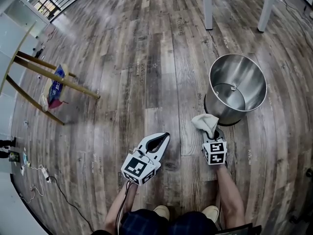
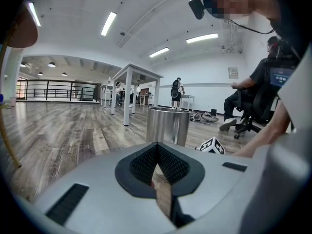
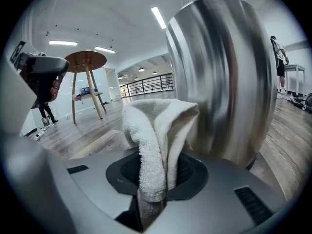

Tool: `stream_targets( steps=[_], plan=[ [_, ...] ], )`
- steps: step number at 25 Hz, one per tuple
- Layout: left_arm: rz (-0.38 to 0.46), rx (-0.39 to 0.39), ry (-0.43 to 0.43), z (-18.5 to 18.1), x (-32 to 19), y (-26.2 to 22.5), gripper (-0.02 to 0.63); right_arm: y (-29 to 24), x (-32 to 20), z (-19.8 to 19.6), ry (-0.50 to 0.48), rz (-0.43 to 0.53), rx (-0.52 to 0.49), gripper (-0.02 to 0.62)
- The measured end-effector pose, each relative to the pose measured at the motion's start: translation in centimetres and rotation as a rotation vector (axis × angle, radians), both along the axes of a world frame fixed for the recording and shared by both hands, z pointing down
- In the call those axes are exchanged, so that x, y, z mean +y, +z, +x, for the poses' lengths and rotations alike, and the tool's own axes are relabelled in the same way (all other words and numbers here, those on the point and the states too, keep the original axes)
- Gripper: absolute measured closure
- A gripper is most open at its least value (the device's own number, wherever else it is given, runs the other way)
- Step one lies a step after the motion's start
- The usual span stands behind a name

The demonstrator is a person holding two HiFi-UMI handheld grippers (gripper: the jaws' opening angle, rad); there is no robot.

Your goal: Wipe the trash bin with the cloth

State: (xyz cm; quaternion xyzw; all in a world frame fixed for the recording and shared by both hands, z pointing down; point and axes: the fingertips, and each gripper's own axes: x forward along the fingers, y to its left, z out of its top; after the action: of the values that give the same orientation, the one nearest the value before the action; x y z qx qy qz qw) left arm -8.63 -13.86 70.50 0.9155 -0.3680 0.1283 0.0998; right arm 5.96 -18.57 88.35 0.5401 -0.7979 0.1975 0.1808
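I have the white terry cloth [image 3: 156, 130] pinched in my right gripper [image 3: 155, 182]. Its jaws are clamped on the folded middle so that a soft wad stands ahead of the tips, which I judge is meant as the wiping face. The wad sits low beside the near outer wall of the round brushed-steel trash bin [image 3: 224, 72]; I can't tell whether it touches. The bin stands upright and open-topped on the grey wood-plank floor [image 1: 146, 58]. My left gripper [image 1: 159, 142] hangs well to the bin's left, its jaws pressed together on nothing, probably parked there so it can't knock the bin. Next I'd press the wad on and sweep around the wall.
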Motion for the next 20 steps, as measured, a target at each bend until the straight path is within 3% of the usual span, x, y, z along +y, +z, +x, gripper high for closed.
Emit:
stream_targets(
  steps=[7, 13, 20],
  plan=[
    [-0.008, 0.009, 0.006, 0.0, 0.1, 0.2, 0.606, 1.6, -2.3, 1.9, 0.069, -0.073, 0.004, 0.512],
    [-0.018, 0.018, 0.000, -0.5, 0.0, 0.7, 0.606, 1.4, -1.3, 3.2, 0.088, -0.056, 0.008, 0.512],
    [-0.022, 0.024, 0.005, -0.4, -0.2, 0.9, 0.606, 1.5, 0.9, 7.4, 0.144, -0.030, 0.047, 0.512]
  ],
)
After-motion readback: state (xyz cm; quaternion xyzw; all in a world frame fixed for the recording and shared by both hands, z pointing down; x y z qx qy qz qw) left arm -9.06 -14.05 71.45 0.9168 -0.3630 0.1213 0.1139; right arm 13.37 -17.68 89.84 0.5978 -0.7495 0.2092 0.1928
